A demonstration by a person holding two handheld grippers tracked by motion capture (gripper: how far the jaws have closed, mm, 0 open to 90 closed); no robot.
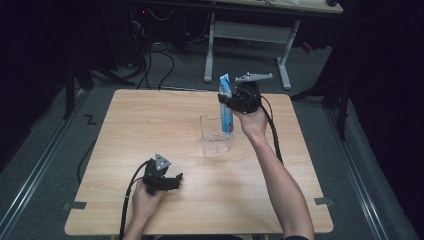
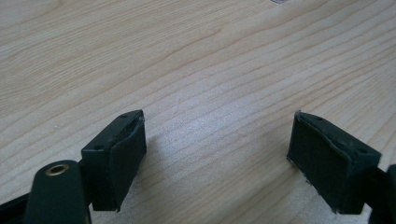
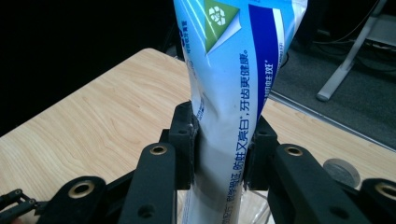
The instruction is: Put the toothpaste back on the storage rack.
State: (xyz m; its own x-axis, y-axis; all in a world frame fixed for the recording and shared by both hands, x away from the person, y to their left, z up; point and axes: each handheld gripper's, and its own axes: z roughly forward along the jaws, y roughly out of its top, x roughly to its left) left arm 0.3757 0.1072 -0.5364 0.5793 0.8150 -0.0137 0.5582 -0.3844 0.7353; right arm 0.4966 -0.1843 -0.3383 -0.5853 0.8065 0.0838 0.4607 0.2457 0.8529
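the right gripper (image 1: 227,100) is clamped on a blue-and-white toothpaste tube (image 1: 226,102), upright in a clear plastic box (image 1: 216,145). at seven o'clock from the box, the left gripper (image 1: 172,181) rests on the light wooden table (image 1: 130,125), fingers apart and empty.

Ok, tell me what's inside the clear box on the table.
The lower end of the toothpaste tube dips into the clear box, held upright by the right gripper. Glare hides the box floor.

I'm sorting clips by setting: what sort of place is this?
Probably a lab or recording workspace, not a home: a bare wooden table ringed by dark curtains, loose cables on the floor, and a height-adjustable desk behind.
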